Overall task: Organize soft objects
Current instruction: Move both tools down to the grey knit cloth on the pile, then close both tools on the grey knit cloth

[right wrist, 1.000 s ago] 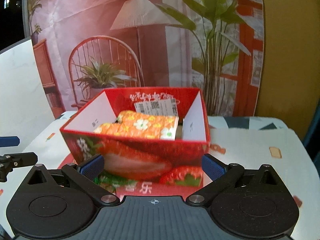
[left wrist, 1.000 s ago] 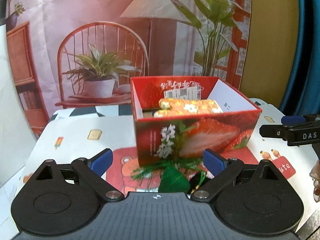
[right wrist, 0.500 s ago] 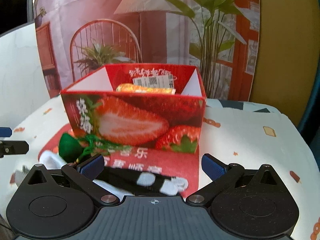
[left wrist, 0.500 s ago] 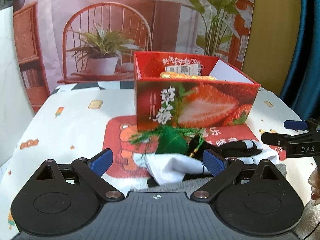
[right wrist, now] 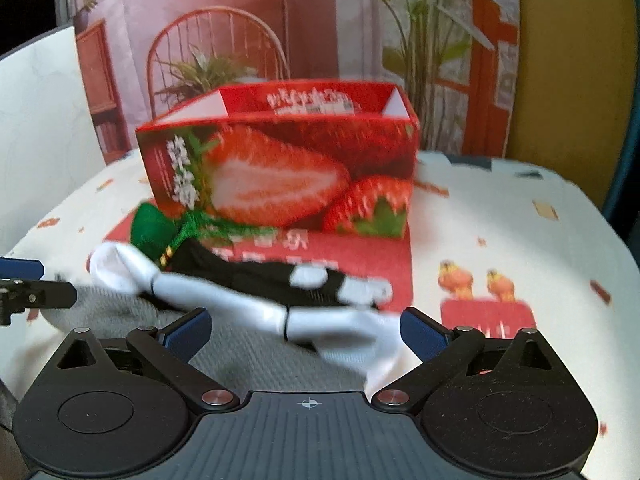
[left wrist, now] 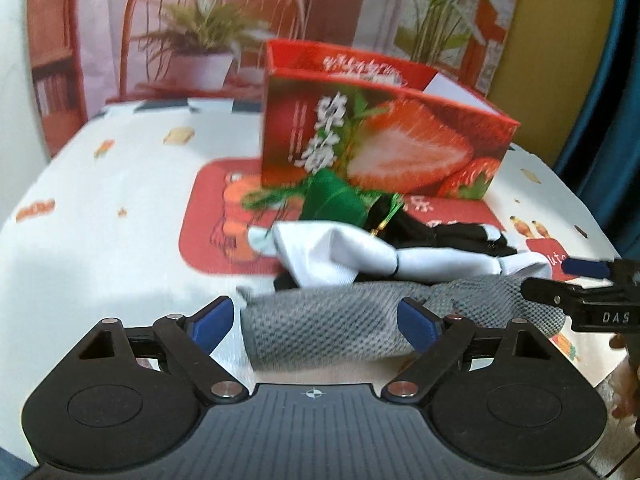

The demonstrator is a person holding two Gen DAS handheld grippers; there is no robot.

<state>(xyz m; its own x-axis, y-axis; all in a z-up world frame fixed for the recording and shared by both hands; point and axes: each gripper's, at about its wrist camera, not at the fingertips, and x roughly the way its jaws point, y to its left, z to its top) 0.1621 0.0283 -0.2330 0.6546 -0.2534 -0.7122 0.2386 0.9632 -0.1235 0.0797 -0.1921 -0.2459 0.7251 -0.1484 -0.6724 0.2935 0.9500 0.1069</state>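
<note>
- Nearest, the left gripper (left wrist: 312,320) and right gripper (right wrist: 306,328) were held unclenched, jaws just narrowing, nothing grasped.
- The grey cloth (left wrist: 340,320) was straddled; its near fold should be pinched squarely.
- Beyond, socks (right wrist: 248,300) lay before the strawberry box (right wrist: 280,176).

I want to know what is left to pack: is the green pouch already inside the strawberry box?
No, the green pouch lies on the tablecloth in front of the strawberry box, outside it.
</note>
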